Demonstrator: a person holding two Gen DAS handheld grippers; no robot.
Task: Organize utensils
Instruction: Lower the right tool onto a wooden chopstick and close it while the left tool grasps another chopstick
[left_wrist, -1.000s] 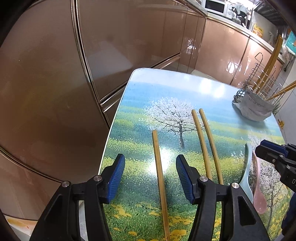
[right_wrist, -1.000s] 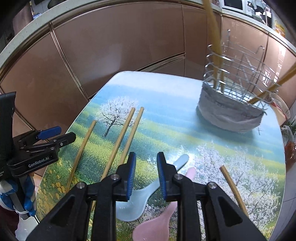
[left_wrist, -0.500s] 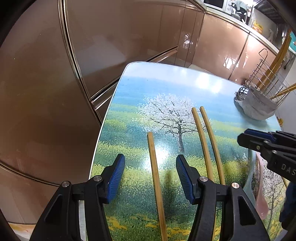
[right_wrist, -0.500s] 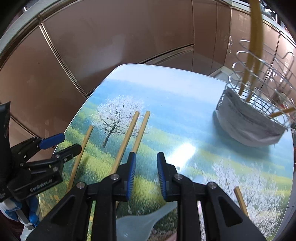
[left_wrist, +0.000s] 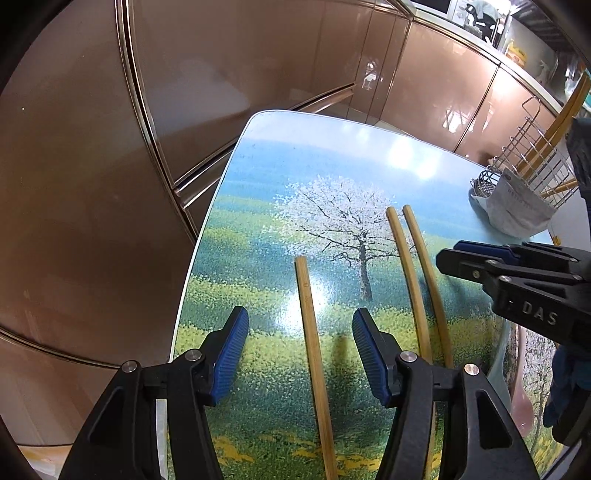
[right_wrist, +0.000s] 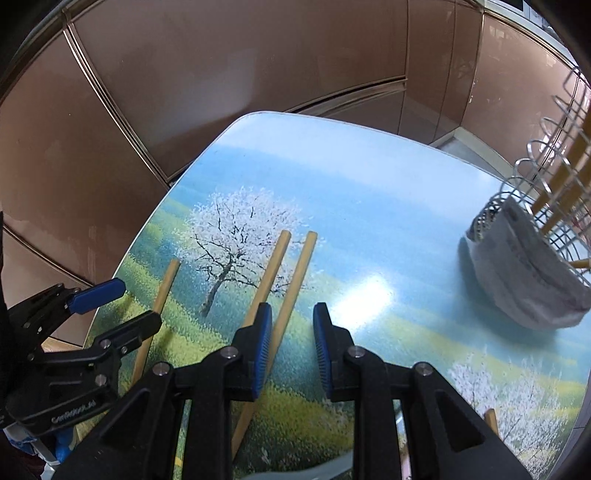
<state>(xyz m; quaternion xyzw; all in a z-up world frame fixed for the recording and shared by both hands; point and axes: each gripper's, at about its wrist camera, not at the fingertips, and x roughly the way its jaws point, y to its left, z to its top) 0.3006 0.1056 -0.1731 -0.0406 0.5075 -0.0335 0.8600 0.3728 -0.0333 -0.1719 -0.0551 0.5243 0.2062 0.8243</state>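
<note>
Chopsticks lie loose on the table (left_wrist: 332, 155), so the left gripper (left_wrist: 300, 356) straddles one chopstick (left_wrist: 312, 332) with pads apart, while the right gripper (right_wrist: 291, 349), narrowly parted and empty, lines up on the pair (right_wrist: 291, 280) at its 11 o'clock.

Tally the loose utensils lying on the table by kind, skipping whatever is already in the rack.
Chopsticks: 4 (single one, a pair, and one end at the right edge)
Spoons: 2 (pale blue, pink), both partly hidden
Total: 6
</note>
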